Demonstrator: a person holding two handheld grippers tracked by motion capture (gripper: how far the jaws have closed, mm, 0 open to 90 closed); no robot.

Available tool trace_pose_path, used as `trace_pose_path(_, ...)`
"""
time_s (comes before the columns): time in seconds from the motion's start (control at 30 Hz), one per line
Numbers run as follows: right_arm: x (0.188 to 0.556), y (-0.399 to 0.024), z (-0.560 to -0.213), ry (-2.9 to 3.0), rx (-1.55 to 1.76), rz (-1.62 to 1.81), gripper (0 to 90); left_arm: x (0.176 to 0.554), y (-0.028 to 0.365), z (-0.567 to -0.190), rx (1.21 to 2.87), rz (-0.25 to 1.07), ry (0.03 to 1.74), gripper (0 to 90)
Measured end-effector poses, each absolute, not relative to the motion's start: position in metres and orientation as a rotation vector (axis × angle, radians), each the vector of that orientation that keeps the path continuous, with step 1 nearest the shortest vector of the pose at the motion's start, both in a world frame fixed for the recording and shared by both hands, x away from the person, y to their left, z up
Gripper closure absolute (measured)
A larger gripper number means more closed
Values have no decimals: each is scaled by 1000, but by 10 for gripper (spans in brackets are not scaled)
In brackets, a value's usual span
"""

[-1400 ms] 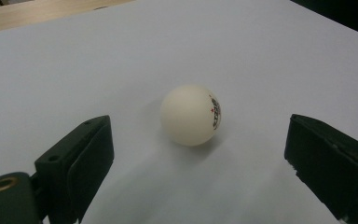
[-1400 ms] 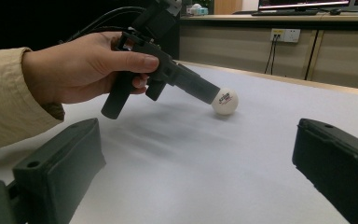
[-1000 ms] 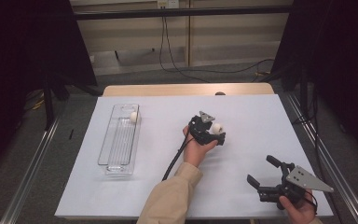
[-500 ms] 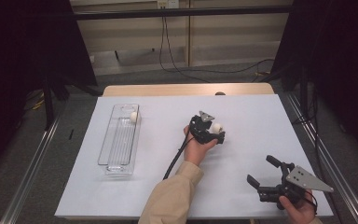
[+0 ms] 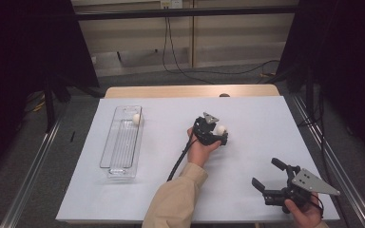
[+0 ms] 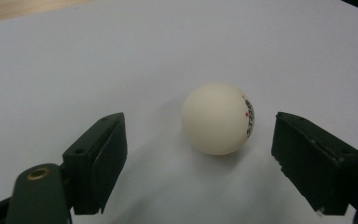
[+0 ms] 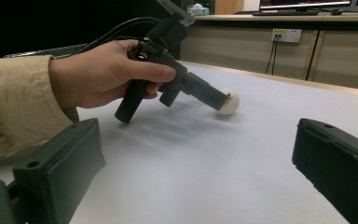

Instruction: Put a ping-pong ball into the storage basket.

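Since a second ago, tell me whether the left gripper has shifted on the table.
No. The left gripper sits at the same spot relative to the clear tray, around the white ball; only its jaws have been closing.

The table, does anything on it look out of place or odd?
Nothing stands out. One ball lies in the clear tray; the other ball sits whole on the table, untouched between the closing left claw pads.

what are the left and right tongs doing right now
left tongs: open, closing around the ball, pads not yet touching.
right tongs: open, holding nothing.
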State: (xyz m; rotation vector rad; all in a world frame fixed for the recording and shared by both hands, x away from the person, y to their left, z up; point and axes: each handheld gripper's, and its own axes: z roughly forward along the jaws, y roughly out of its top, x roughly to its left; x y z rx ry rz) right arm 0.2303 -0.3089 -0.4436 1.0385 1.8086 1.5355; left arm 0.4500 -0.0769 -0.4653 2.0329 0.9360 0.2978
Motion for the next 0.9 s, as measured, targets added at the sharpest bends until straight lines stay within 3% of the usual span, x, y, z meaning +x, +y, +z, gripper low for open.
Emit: trace_pose_path(0.9,230,-310,-444,1810,1041,1537,10,456,-82,-469,2040,286,924,339)
